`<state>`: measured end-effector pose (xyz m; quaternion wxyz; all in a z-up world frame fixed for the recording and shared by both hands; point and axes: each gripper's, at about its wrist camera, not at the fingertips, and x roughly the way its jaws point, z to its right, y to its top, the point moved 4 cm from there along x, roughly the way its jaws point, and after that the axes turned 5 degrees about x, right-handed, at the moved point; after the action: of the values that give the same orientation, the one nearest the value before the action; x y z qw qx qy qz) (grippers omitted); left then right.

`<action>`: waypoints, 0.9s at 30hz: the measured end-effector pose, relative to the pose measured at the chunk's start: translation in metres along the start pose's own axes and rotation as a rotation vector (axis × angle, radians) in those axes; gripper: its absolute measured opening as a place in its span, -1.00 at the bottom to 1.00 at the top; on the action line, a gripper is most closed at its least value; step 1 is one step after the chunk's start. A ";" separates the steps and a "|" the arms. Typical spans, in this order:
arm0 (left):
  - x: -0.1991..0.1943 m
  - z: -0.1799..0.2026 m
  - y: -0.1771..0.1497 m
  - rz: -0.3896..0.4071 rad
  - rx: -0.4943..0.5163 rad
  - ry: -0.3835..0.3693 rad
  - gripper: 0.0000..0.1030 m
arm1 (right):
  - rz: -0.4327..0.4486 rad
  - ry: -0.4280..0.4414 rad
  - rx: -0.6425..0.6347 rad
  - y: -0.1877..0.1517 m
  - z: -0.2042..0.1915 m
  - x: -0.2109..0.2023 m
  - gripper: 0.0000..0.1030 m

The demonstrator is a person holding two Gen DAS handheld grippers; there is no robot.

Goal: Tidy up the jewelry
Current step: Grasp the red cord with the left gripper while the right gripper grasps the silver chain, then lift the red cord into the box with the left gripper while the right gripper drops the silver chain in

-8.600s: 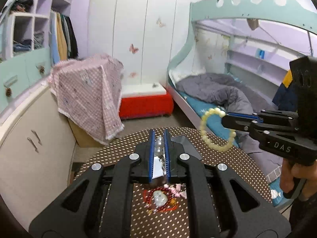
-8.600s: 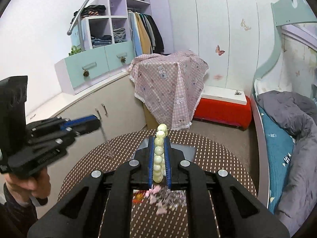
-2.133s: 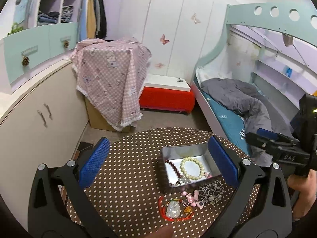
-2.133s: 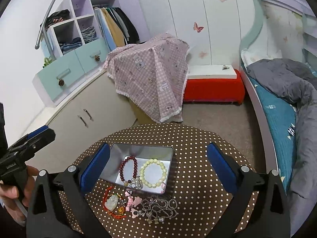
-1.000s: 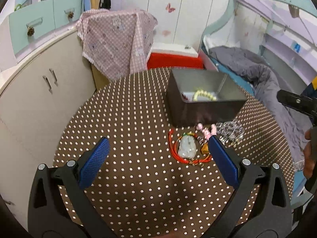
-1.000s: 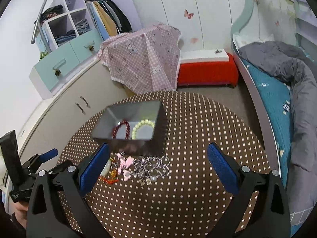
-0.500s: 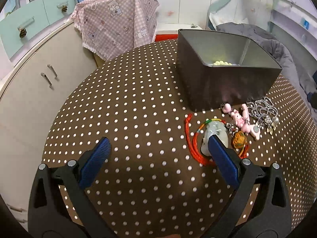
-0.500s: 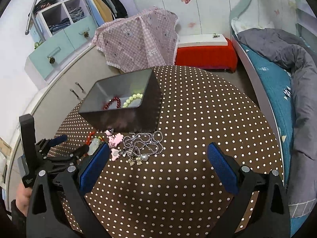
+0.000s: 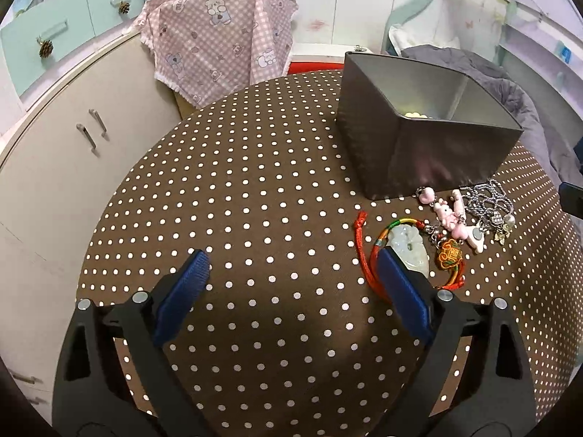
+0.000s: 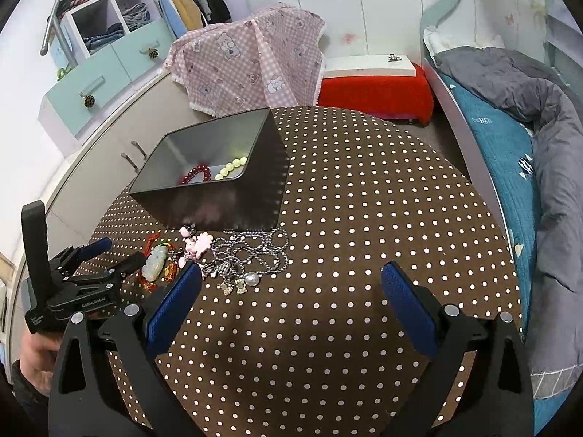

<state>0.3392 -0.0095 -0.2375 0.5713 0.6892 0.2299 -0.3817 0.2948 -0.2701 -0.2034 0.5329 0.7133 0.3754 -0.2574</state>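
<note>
A grey metal tin (image 9: 430,160) (image 10: 255,189) stands on the round dotted table (image 9: 255,189). It holds a red bead bracelet (image 10: 196,175) and a pale green bead bracelet (image 10: 230,168). In front of the tin lie a jade pendant on a red cord (image 9: 408,249) (image 10: 156,259), a pink charm (image 9: 450,218) (image 10: 198,244) and a silver chain (image 9: 490,200) (image 10: 251,251). My left gripper (image 9: 291,273) is open and low over the table, its right finger beside the jade pendant. My right gripper (image 10: 291,287) is open and empty, just in front of the silver chain.
A beige cabinet (image 9: 62,138) curves along the left of the table. A pink checked cloth (image 9: 222,36) covers something behind the table. A red bench (image 10: 375,91) and a bed (image 10: 510,127) with a grey quilt lie to the right.
Both grippers, earlier shut on jewelry, have opened and come down close to the table. The pale green bracelet now lies in the tin. The left gripper has neared the jade pendant.
</note>
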 end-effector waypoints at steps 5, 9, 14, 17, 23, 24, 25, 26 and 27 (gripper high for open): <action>0.003 0.015 0.002 -0.006 0.081 -0.004 0.64 | -0.009 0.002 -0.012 0.000 -0.008 0.005 0.84; -0.001 0.025 0.003 -0.001 0.113 -0.059 0.18 | -0.018 -0.001 -0.032 0.001 -0.016 0.016 0.84; -0.007 0.051 0.003 0.009 0.179 -0.107 -0.85 | -0.055 -0.045 -0.076 0.003 -0.022 0.044 0.66; -0.007 0.045 0.004 0.010 0.111 -0.172 -0.91 | -0.090 -0.077 -0.124 0.005 -0.028 0.065 0.23; -0.025 0.035 0.005 0.053 0.075 -0.210 -0.92 | -0.102 -0.086 -0.296 -0.003 -0.054 0.074 -0.72; -0.030 0.034 0.006 0.064 0.075 -0.212 -0.92 | -0.105 -0.078 -0.287 -0.003 -0.051 0.073 -0.74; -0.033 0.034 0.007 0.074 0.075 -0.217 -0.92 | -0.101 -0.073 -0.276 -0.003 -0.048 0.071 -0.74; -0.039 0.035 0.009 0.090 0.076 -0.227 -0.92 | -0.094 -0.065 -0.264 -0.003 -0.045 0.068 -0.74; -0.045 0.036 0.011 0.105 0.081 -0.232 -0.92 | -0.086 -0.050 -0.249 -0.002 -0.042 0.063 -0.74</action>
<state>0.3104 -0.0418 -0.1970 0.5850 0.6741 0.1102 -0.4374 0.3286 -0.2131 -0.2408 0.6151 0.6183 0.4211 -0.2491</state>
